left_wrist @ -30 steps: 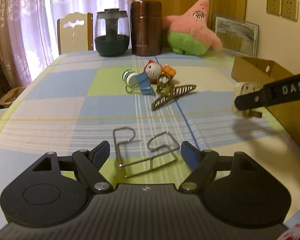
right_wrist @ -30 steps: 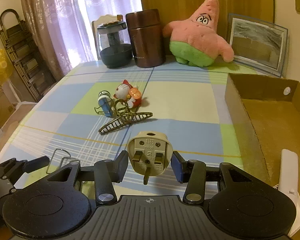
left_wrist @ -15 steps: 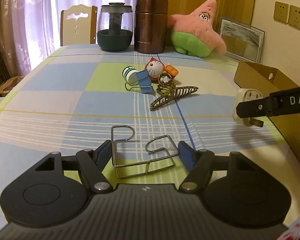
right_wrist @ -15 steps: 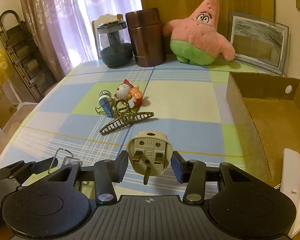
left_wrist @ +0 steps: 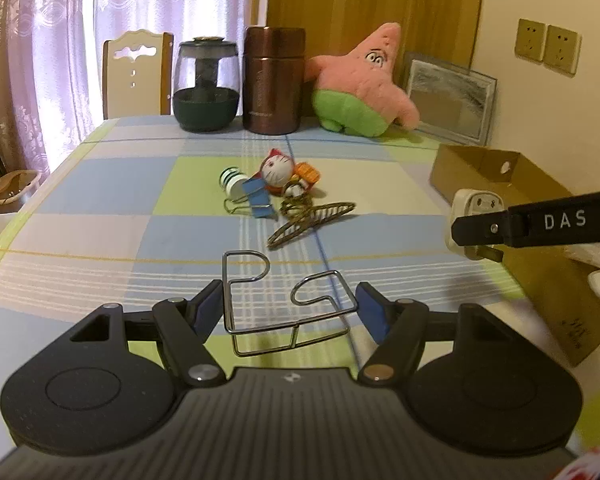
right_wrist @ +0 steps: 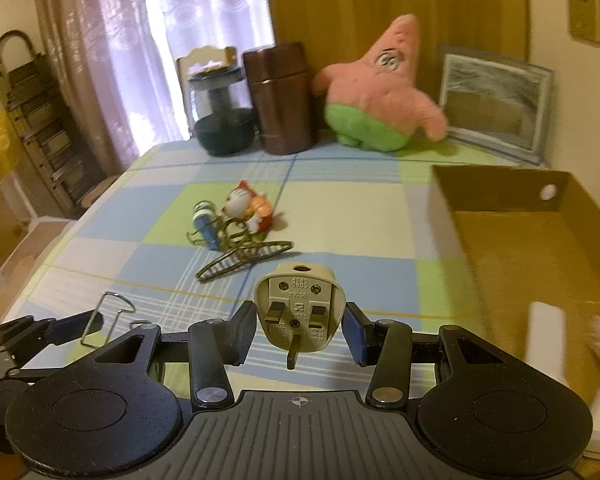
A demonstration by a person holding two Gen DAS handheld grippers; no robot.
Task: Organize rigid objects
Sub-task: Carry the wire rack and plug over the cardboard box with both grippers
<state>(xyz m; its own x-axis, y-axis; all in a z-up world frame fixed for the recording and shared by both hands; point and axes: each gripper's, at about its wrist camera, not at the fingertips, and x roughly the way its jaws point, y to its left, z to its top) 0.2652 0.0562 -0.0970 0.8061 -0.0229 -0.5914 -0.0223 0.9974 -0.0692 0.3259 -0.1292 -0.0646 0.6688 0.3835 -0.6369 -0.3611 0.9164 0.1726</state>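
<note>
1. Both grippers are loaded and nothing in them is stowed yet. The right gripper (right_wrist: 300, 330) has its fingers clamped on the sides of a beige three-pin plug (right_wrist: 299, 307), held above the bench (left_wrist: 100, 200) just left of the cardboard box (right_wrist: 512, 240).
2. The left gripper (left_wrist: 291, 307) has its fingers closed against a bent wire rack (left_wrist: 288, 304), which looks lifted clear of the bench.
3. Already in the box: one white bar-shaped item (right_wrist: 548, 344) and at least one more white piece at the near edge; what they are I cannot tell.
4. Left on the bench, in one small heap: one bronze claw hair clip (left_wrist: 310, 222), one blue binder clip (left_wrist: 256, 198), one cat figurine (left_wrist: 277, 168), one small green-and-white cylinder (left_wrist: 231, 179).
5. I judge the job roughly half done: two items in transit, four to collect.
6. The rear row, probably not for sorting: one glass jar (left_wrist: 206, 84), one brown flask (left_wrist: 274, 80), one pink star plush (left_wrist: 360, 88), one framed picture (left_wrist: 448, 100).
</note>
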